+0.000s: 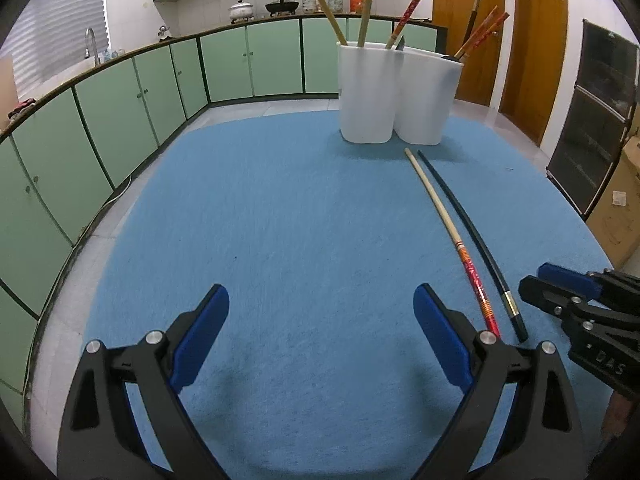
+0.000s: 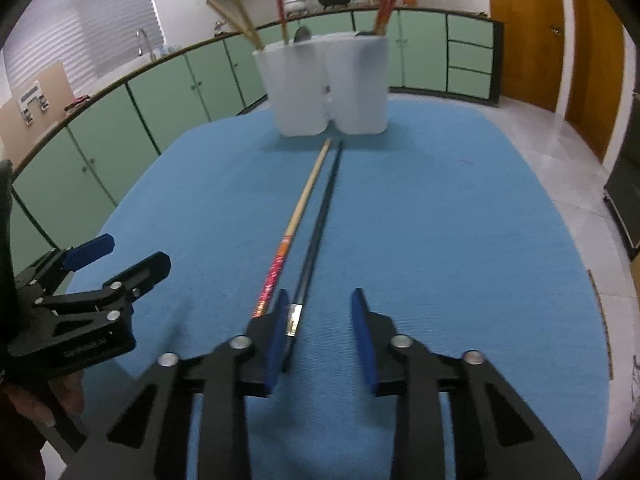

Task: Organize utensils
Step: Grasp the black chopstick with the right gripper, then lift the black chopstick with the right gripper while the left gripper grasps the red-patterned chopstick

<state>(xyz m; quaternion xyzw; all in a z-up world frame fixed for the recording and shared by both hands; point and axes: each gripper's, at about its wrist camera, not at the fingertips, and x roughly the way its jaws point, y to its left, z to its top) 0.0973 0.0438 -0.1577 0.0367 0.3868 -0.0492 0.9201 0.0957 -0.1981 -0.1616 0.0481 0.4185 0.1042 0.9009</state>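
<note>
Blue felt mat (image 1: 280,220), green kitchen cabinets (image 1: 120,112) behind — my left gripper (image 1: 320,332) wide, right gripper (image 2: 320,320) parted around black chopstick (image 2: 316,236).

Blue bench, white holders, two contrasting chopsticks

We see a pale chopstick (image 2: 298,216) with red-orange patterned end, a black chopstick (image 2: 320,216) with gold band, white holders (image 1: 394,96), blue bench cloth (image 1: 280,220), and blue-padded black fingers (image 2: 276,340).

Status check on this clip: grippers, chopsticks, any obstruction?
Left gripper open, empty, over mat. Right gripper open around black chopstick, not clamped. Red-patterned chopstick lies alongside, just outside the jaws. Path to white holder unobstructed.
</note>
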